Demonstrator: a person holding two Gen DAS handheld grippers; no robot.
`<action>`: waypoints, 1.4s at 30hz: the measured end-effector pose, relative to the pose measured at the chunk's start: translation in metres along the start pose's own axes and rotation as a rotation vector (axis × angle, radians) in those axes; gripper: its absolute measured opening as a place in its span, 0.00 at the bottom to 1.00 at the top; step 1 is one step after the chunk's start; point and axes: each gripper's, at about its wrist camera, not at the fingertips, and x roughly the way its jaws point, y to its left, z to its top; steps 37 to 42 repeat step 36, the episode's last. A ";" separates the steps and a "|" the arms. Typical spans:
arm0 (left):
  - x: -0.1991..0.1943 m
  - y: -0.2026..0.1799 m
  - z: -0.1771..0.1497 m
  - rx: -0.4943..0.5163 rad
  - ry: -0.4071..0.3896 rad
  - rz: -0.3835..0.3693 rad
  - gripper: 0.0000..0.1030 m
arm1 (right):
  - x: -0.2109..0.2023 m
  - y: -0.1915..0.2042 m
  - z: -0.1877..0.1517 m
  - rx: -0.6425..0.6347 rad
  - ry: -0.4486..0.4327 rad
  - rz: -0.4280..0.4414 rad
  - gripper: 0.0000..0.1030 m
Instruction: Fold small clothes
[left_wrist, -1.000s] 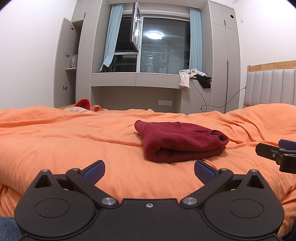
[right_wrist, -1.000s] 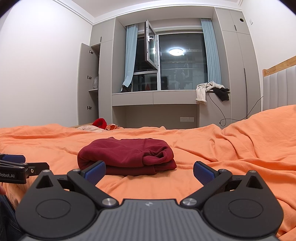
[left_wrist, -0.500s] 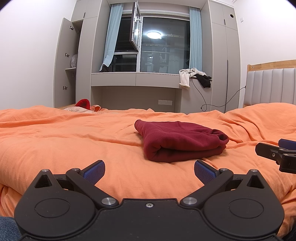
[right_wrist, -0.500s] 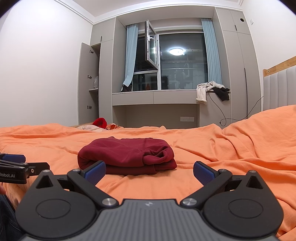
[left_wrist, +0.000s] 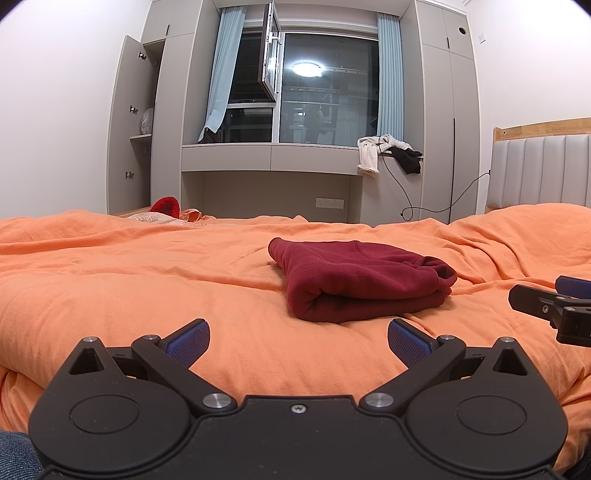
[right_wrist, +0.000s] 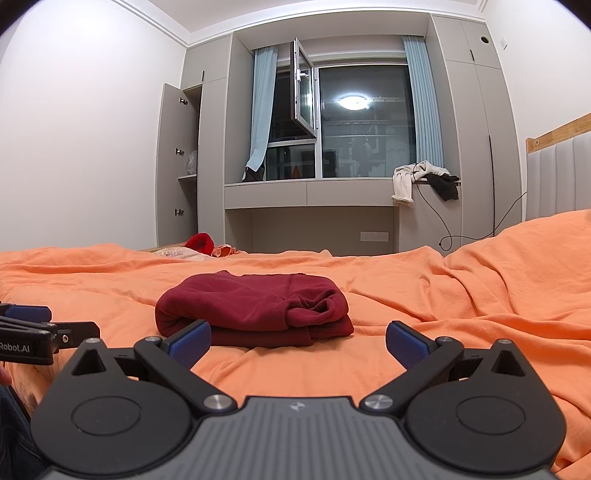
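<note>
Your bed (left_wrist: 110, 280), spread with a rumpled orange cover, fills the lower half of both wrist views, its padded headboard (left_wrist: 539, 170) at the right edge. Beyond it, a grey wardrobe wall (right_wrist: 476, 147) frames a dark window (right_wrist: 364, 140) with one sash swung open and pale blue curtains (right_wrist: 262, 110) on either side. On the middle of the bed lies the maroon garment (left_wrist: 354, 280), folded into a thick, compact bundle with a rounded fold facing you and bunched layers at its right end; what kind of garment it is cannot be told. Your left tool (left_wrist: 298, 334) sits low in front of it, blue-padded fingers spread wide and empty, well short of the cloth. Your right tool (right_wrist: 298, 336) is likewise splayed wide and holding nothing; its left finger (right_wrist: 190, 339) overlaps the bundle's near edge in the right wrist view, and contact cannot be judged. Each tool shows only partly at the edge of the other's view. White and black clothes (left_wrist: 388, 153) hang off the window ledge beside a trailing cable (left_wrist: 424, 199). A small red item (left_wrist: 166, 205) and pale fabric at the bed's far side are too small to identify.
</note>
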 end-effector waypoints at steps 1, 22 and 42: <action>0.000 0.000 0.000 -0.004 0.000 -0.006 0.99 | 0.000 0.000 0.000 0.000 0.000 0.000 1.00; -0.004 0.000 -0.003 0.026 0.015 -0.012 0.99 | 0.000 0.000 -0.002 -0.002 0.002 0.001 1.00; -0.004 -0.002 -0.001 0.032 0.021 -0.010 0.99 | 0.000 0.001 -0.001 -0.003 0.003 0.001 1.00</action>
